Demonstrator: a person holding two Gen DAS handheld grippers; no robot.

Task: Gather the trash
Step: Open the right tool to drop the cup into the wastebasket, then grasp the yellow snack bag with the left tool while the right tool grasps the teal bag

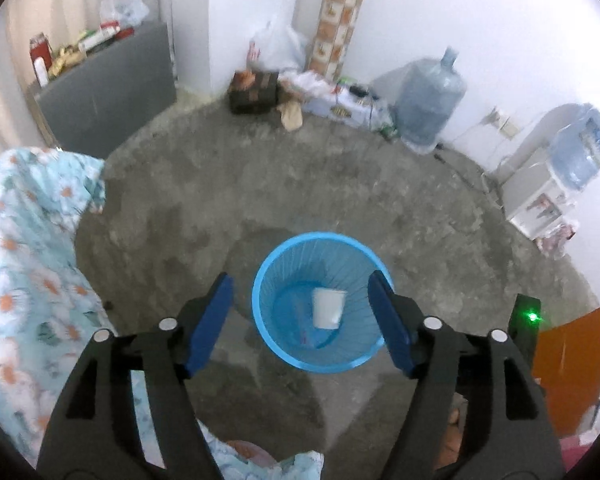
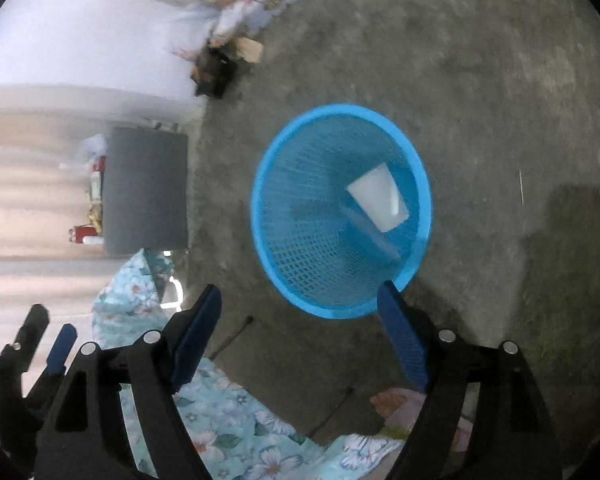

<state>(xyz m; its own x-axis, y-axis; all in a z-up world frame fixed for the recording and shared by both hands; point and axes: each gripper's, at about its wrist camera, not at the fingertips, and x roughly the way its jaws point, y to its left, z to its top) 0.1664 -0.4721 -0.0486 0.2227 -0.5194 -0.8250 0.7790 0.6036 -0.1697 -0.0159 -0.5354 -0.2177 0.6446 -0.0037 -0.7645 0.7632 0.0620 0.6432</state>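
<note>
With both grippers tipped down over the floor, the blue mesh basket (image 1: 296, 360) sits right below them on the grey concrete floor (image 1: 260, 184), and inside it lies a white cup (image 1: 327, 307) on its side, resting against the basket's inner wall, next to a flat blue item (image 2: 374, 236) at the bottom that is too blurred to name! Left gripper (image 1: 300, 320) has its blue-padded jaws spread wide, nothing between the pads, the basket's mouth framed in the gap. Right gripper (image 2: 300, 332) the same story: jaws wide apart and empty, its right pad just overlapping the near rim of the basket in the right wrist view, with the cup (image 2: 380, 202) plainly down in the basket. At the left edge of that view, part of the other gripper pokes in. Floral light-blue bedding (image 1: 24, 264) drapes along the left side, near the basket but apart from it. Further back, a grey cabinet (image 1: 112, 92) stands against the curtain, a big water jug (image 1: 432, 100) rests by the white wall, and a second jug sits atop a white dispenser (image 1: 536, 196) on the right
</note>
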